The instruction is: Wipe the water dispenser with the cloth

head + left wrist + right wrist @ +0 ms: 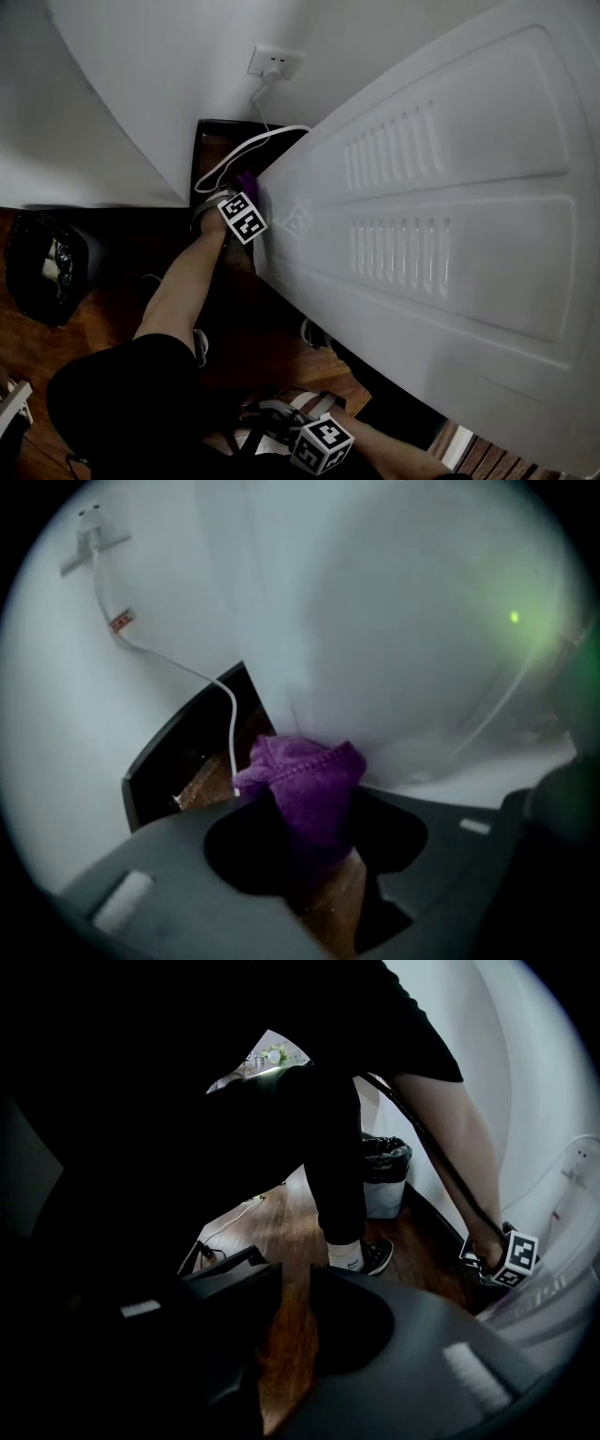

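Note:
The white water dispenser [441, 216] fills the right of the head view, its ribbed back panel facing me. My left gripper [250, 193] is at the panel's left edge, low by the wall, and is shut on a purple cloth [247, 181]. In the left gripper view the cloth [305, 771] sticks out bunched between the jaws of the left gripper [309, 803] and lies against the dispenser's white surface [394, 621]. My right gripper [277, 419] hangs low by the person's body, away from the dispenser. Its jaws [297, 1279] are shut with nothing between them, over the wood floor.
A wall socket [273, 64] holds a plug, and its white cable [234, 155] loops down past the left gripper. Behind the cable runs a dark skirting board [211, 141]. A black-lined bin [47, 267] stands at the left. The person's leg and shoe [361, 1255] stand nearby.

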`<state>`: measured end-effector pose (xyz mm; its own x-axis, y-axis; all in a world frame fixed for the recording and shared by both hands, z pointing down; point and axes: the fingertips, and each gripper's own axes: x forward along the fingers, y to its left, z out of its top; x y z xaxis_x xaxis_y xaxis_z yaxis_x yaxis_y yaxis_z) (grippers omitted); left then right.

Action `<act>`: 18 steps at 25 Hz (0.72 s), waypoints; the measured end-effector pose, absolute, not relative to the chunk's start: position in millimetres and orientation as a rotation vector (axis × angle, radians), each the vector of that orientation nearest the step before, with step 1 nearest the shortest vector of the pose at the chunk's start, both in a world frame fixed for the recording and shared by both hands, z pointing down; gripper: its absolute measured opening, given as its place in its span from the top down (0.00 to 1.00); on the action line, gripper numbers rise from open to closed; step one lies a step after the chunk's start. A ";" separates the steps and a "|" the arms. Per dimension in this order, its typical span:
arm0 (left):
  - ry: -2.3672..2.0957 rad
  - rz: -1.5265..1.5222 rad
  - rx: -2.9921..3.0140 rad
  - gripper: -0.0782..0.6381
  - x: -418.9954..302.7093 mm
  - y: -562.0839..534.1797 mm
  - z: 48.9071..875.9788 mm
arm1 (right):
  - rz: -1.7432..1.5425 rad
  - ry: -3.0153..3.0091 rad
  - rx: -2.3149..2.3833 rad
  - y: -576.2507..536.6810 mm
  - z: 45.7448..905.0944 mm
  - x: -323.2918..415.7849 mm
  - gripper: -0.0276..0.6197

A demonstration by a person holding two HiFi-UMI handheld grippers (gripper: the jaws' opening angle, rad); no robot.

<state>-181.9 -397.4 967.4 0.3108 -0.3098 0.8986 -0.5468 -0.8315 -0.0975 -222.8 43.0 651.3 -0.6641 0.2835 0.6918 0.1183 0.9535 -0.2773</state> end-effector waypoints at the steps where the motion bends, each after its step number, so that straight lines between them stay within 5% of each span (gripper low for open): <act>1: -0.760 1.553 2.344 0.61 -182.6 -392.2 974.0 | 0.271 -2.297 -0.283 44.5 652.1 -222.0 0.81; 11: -0.320 1.500 2.291 0.61 -144.3 -171.9 990.4 | 0.235 -2.308 -0.255 43.8 653.6 -211.8 0.81; 18: -0.527 1.436 2.269 0.61 -142.9 -177.0 921.5 | 0.175 -2.274 -0.217 58.3 664.2 -171.4 0.81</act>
